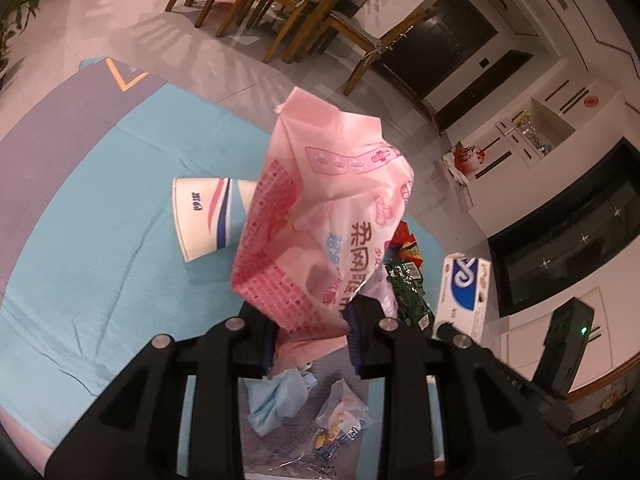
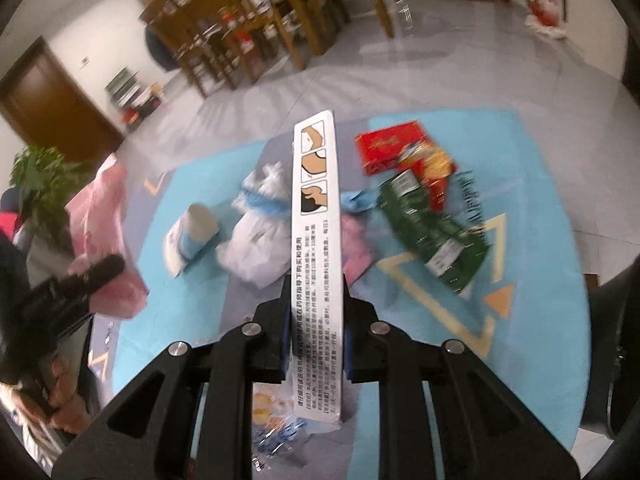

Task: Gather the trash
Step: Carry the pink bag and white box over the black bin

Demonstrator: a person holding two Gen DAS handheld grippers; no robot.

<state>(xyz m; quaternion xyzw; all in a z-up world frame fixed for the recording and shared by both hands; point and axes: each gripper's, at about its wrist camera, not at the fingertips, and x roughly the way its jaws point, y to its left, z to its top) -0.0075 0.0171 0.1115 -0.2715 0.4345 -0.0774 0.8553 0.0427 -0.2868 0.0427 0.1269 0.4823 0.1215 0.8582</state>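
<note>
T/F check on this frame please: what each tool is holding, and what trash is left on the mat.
1. The left tool grips a pink plastic bag. True.
2. The right tool is empty. False: it is shut on a flat white box, held edge-on.
3. A paper cup lies on its side on the blue mat. True.
4. The green wrapper is inside the pink bag. False: it lies on the mat, right of the box.
5. The red packaging sits on the dining chairs. False: it lies on the mat's far side.
</note>
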